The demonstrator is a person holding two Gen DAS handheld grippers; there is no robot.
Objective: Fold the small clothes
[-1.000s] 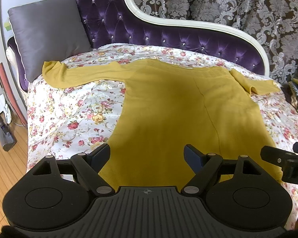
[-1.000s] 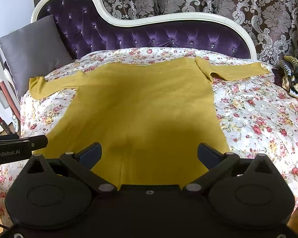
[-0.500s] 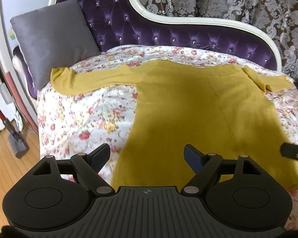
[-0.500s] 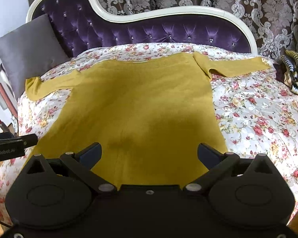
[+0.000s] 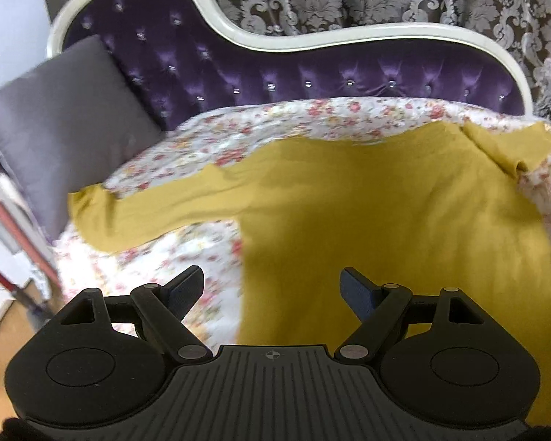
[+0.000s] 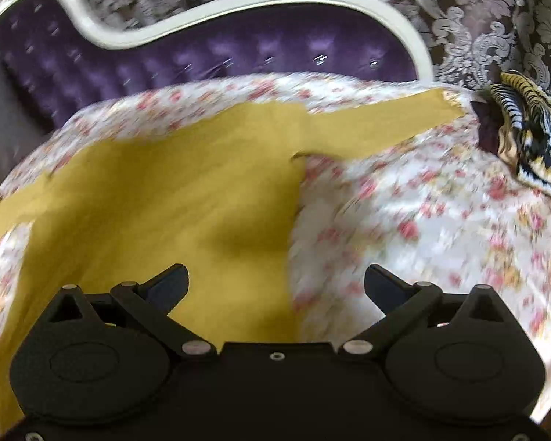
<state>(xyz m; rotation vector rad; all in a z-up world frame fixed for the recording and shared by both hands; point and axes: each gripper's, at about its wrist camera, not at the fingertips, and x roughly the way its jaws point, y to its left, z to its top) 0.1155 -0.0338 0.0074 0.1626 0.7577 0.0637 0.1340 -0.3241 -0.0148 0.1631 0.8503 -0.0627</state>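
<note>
Left wrist view has the left tongs (image 5: 272, 286) spread wide with nothing between the pads, hanging above the left side edge of the mustard-yellow top (image 5: 385, 213), low in the frame. The top lies flat and spread on the floral bedspread (image 5: 158, 257), one sleeve (image 5: 143, 217) running out toward the left of the frame until its cuff sits close to the grey pillow (image 5: 62, 125). The other sleeve (image 5: 510, 147) reaches the upper right.

In the right wrist view the right tongs (image 6: 275, 283) are equally wide apart and empty, straddling the top's right side edge at lower centre. That view is heavily smeared, so fine creases cannot be read. The right sleeve (image 6: 378, 125) points to the upper right, its cuff ending just beside a striped patterned fabric (image 6: 532, 132).

The main risk I see is a pinch that catches the bedspread along with the knit, since both tongs sit right over a boundary where the two meet; lifting would then drag the cover and skew the garment. Grabbing only the upper layer of the top is another likely fault, which would leave the back layer behind and bunch the fold. A fast approach on this soft, yielding bed could also push a ridge into the cloth. The right cuff may snag the striped fabric if it is swept outward.
</note>
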